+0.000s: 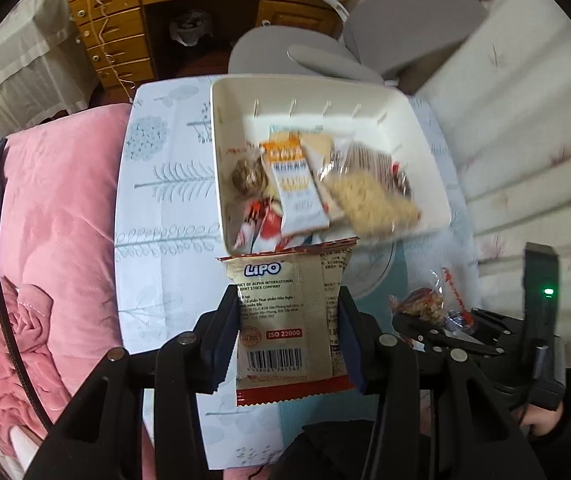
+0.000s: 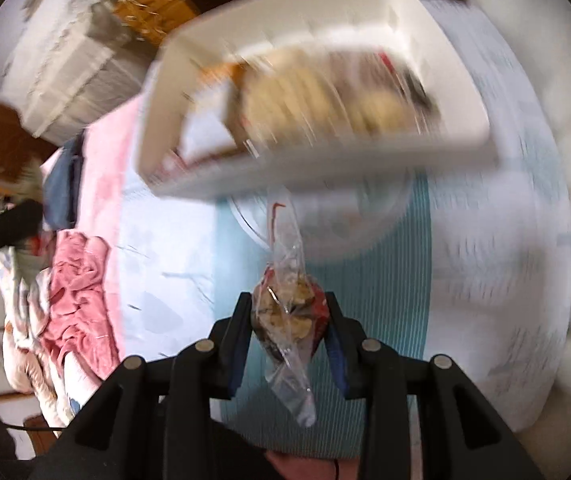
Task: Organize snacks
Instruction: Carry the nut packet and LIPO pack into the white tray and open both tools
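Left wrist view: my left gripper jaws clamp a light, crinkly beige Lipo biscuit packet mid-body, near the white plastic bin. My right gripper pinches a slippery clear snack bag; both crush easily.

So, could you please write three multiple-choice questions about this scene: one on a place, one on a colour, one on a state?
1. Where do most snacks lie?
A. in the white tray
B. on the pink blanket
C. in a drawer

2. What colour is the blanket?
A. green
B. pink
C. black

3. What do the left tongs hold?
A. nothing
B. a spoon
C. a Lipo packet

Answers:
A: wrappers fill the white tray.
B: the blanket beside the table is pink.
C: the left tongs clamp the Lipo packet.
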Motion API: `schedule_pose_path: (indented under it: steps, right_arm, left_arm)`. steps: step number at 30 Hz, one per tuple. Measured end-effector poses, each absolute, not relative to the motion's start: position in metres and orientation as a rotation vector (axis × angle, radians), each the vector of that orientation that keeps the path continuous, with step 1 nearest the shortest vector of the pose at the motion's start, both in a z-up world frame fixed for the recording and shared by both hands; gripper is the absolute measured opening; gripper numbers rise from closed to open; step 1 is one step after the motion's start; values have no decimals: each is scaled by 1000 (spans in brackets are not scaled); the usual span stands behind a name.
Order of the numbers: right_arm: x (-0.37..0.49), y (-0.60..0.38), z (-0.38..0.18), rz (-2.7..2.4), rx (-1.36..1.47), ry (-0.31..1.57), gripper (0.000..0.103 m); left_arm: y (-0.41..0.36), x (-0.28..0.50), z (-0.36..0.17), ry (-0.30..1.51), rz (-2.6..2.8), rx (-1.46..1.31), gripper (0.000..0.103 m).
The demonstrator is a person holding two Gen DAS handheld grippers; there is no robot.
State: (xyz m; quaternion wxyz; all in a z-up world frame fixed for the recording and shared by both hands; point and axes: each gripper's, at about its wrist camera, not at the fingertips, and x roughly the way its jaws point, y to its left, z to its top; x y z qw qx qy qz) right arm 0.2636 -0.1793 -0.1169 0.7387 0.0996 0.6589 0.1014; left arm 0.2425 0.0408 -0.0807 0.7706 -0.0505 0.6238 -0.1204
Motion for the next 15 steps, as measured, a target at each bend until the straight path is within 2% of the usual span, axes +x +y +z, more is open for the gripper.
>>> schedule_pose_path:
  steps: [7, 15]
  right_arm:
    - [307, -180, -66, 358, 129, 1257, 34]
    - [346, -211, -73, 383, 173, 1081, 34]
  left_arm:
    - [40, 270, -73, 1273, -225, -225, 45]
    - [32, 300, -89, 1193, -146, -290, 45]
